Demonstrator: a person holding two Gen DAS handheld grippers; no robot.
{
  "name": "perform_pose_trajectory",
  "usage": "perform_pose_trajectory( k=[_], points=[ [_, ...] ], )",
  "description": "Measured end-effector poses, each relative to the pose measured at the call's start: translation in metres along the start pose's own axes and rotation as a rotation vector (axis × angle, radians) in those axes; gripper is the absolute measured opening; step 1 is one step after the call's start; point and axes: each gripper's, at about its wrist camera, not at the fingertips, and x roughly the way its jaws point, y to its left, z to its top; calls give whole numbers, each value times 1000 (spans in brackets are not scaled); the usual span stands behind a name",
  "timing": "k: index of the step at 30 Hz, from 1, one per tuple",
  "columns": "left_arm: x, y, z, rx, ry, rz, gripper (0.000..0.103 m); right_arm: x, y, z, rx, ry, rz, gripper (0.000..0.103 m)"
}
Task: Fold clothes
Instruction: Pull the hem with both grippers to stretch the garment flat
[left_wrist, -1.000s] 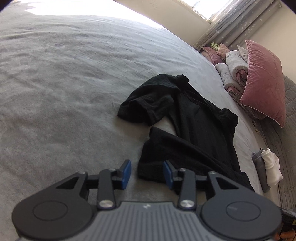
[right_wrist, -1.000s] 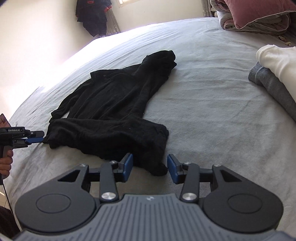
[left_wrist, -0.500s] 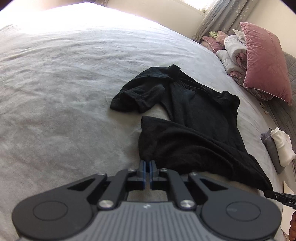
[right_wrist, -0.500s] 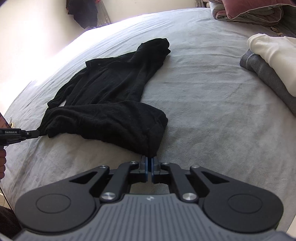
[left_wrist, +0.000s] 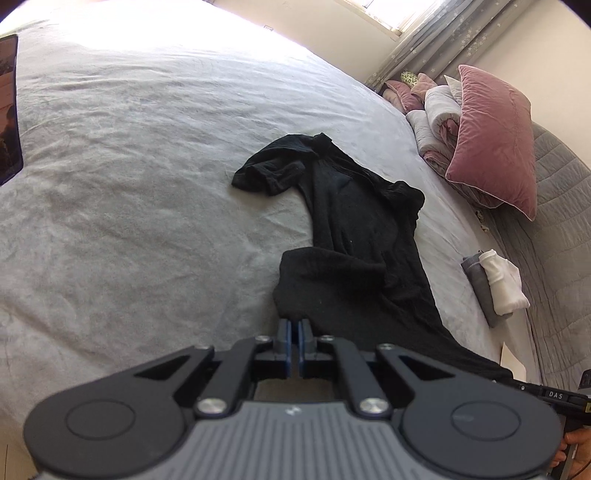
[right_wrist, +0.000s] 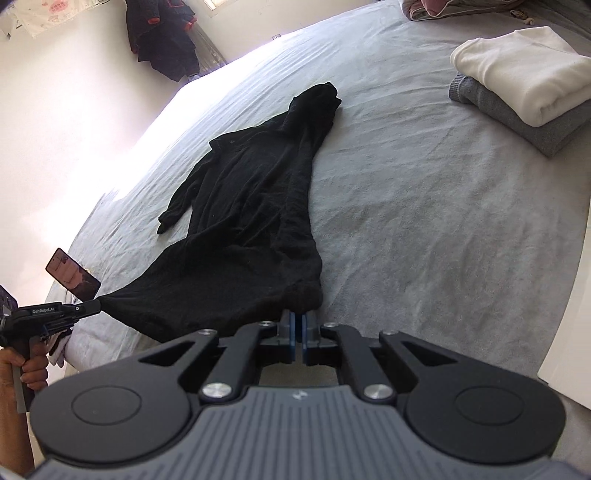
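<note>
Both grippers clamped on the hem of the black shirt (left_wrist: 354, 236), one at each corner.

I see the left gripper (left_wrist: 294, 325) pinching one hem corner and the right gripper (right_wrist: 298, 317) pinching the other, fingers closed on cloth; the hem sags between them; the shirt lies on the grey bed (left_wrist: 129, 177), long axis running away from me, collar end far, one short sleeve (left_wrist: 266, 175) flung left; a folded stack (right_wrist: 517, 88) (white on grey) sits well apart to the right, pillows (left_wrist: 495, 136) beyond; wide bare sheet lies left; the bed's near edge is close under my grippers.
</note>
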Motion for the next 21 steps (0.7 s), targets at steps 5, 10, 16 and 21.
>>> perform_pose_trajectory(
  k=[5, 10, 16, 21],
  points=[
    [-25, -1, -27, 21, 0, -33, 3, -21, 5, -21, -22, -5, 8, 4],
    [-33, -2, -54, 60, 27, -32, 3, -30, 1, -40, -49, 9, -15, 4],
    [-15, 5, -81, 86, 95, 20, 3, -21, -21, -56, -29, 51, -74, 3],
    [11, 20, -89, 85, 128, 90, 3, -7, -42, -68, 7, 85, -127, 3]
  ],
)
